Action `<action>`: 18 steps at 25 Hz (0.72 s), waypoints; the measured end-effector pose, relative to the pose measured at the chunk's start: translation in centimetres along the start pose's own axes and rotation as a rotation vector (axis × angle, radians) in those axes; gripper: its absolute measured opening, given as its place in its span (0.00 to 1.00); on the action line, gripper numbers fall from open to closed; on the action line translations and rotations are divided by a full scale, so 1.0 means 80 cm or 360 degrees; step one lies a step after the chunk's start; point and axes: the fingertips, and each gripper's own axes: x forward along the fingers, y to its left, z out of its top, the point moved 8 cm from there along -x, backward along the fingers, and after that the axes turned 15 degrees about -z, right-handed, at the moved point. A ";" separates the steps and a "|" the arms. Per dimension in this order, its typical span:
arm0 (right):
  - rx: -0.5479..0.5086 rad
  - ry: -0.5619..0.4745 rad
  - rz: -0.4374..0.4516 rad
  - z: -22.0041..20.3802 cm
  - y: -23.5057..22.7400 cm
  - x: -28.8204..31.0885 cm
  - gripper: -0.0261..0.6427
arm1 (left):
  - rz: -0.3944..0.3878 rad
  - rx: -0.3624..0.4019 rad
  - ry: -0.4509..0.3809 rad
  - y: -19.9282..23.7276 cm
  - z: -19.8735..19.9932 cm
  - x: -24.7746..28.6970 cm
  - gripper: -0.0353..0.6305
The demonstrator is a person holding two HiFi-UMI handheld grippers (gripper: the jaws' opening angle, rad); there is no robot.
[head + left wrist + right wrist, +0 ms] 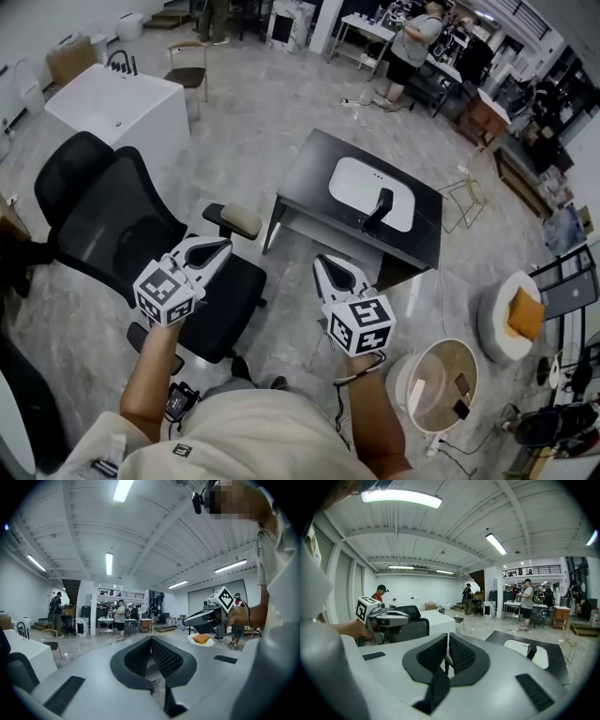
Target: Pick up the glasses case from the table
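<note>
A pale, marbled floor [281, 103] spreads through a large open workshop with strip lights overhead. Nearest to the camera, the person's forearms reach forward, each hand carrying a gripper topped by a cube of square markers. The left gripper [223, 247] hangs over a black office chair [103, 216], above its seat and beside the padded armrest. Its fingers are pressed together at the tips with nothing between them. The right gripper [324, 263] is held just short of the near edge of a black table [314, 178], tilted a little downward. Its fingers are also pressed together and empty. The two grippers are well apart, each in the other's side view.

On the table lies a white oval inset [352, 183], and on its right part sits a dark, angled thing – the only likely glasses case [379, 208], though its shape is too small to tell for sure. It is apart from both grippers.

To the right stands a round white stool with an orange cushion [525, 314]. Beyond the chair is a white block counter [122, 103]. Farthest off, a person [412, 47] stands at cluttered workbenches.
</note>
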 end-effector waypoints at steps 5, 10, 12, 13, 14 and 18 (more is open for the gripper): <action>-0.0012 0.0017 -0.0009 0.006 0.016 0.018 0.08 | 0.0006 -0.0021 -0.0022 0.022 -0.005 -0.018 0.08; -0.0007 0.0041 -0.0012 0.010 0.017 0.037 0.08 | 0.0016 -0.0028 -0.0037 0.036 -0.006 -0.026 0.08; -0.0016 0.0051 0.0007 0.014 0.018 0.048 0.08 | 0.0037 -0.0038 -0.0031 0.042 -0.008 -0.031 0.08; -0.0024 0.0052 0.0018 0.016 0.018 0.057 0.08 | 0.0050 -0.0043 -0.0029 0.047 -0.010 -0.033 0.08; -0.0032 0.0053 0.0029 0.018 0.018 0.067 0.08 | 0.0062 -0.0049 -0.0029 0.054 -0.014 -0.034 0.08; -0.0045 0.0072 0.0086 0.021 0.017 0.116 0.08 | 0.0118 -0.0088 -0.0024 0.080 -0.027 -0.036 0.08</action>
